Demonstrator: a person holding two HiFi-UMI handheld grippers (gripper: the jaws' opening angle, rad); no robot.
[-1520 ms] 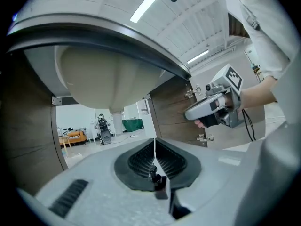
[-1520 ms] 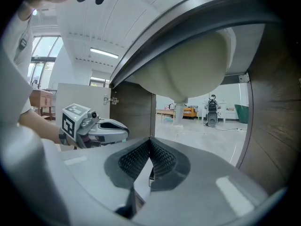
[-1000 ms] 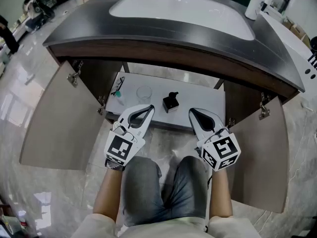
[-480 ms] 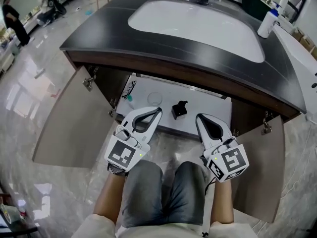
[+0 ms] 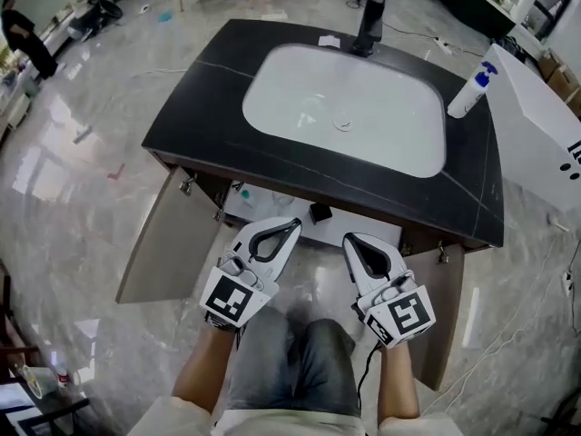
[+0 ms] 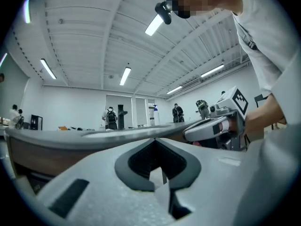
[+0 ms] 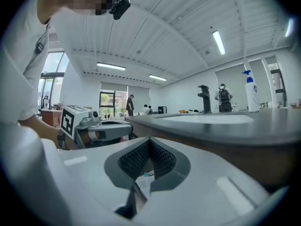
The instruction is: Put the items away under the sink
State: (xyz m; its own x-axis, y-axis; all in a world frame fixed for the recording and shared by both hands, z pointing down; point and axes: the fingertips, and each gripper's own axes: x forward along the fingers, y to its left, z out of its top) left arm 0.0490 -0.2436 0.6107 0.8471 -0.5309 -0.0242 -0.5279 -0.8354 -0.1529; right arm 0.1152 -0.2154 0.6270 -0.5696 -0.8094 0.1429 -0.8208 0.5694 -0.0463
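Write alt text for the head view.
From above: the left gripper and right gripper, both shut and empty, point at a black vanity with open cabinet doors under a white sink. A spray bottle sits at the counter's right edge.

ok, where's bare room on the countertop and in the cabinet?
Countertop: bare left of the basin and along the front edge. Spray bottle crowds the right rim; faucet takes the back. Cabinet shelf is mostly hidden under the countertop; a black item sits mid-shelf.
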